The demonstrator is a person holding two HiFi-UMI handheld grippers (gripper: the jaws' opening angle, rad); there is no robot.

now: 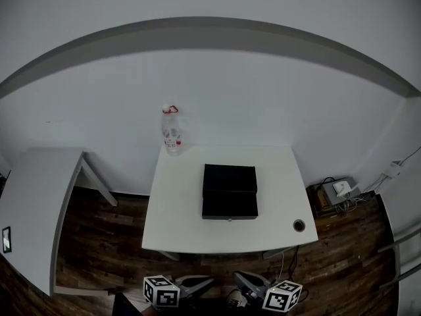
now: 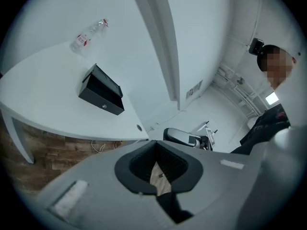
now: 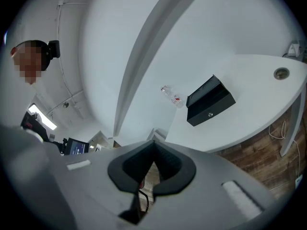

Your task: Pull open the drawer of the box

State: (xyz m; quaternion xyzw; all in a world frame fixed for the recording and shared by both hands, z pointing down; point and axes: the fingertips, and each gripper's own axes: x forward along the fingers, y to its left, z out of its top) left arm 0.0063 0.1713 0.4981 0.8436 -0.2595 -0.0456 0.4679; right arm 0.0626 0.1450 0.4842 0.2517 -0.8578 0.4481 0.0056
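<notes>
Black box (image 1: 229, 180), its small-knobbed drawer (image 1: 229, 206) shut, on white tabletop (image 1: 177, 222); clear bottle (image 1: 172, 130) behind. Left tongs (image 2: 156, 143) and right tongs (image 3: 153, 143) closed, empty.

- You have two tables before you: the middle table (image 1: 171, 229) and a second table (image 1: 39, 196) to its left.
- One black box (image 1: 229, 180) sits on the middle table. It has one drawer (image 1: 229, 207) in its near face, and that drawer has one small round knob (image 1: 229, 218).
- One clear bottle (image 1: 172, 130) stands at the far left corner of the middle table.
- There is one round cable hole (image 1: 299, 226) near that table's near right corner.
- You hold two grippers, the left gripper (image 1: 205, 281) and the right gripper (image 1: 239, 278). Each carries one marker cube (image 1: 162, 291).
- One grey box (image 1: 337, 191) with cables lies on the floor at the right.
</notes>
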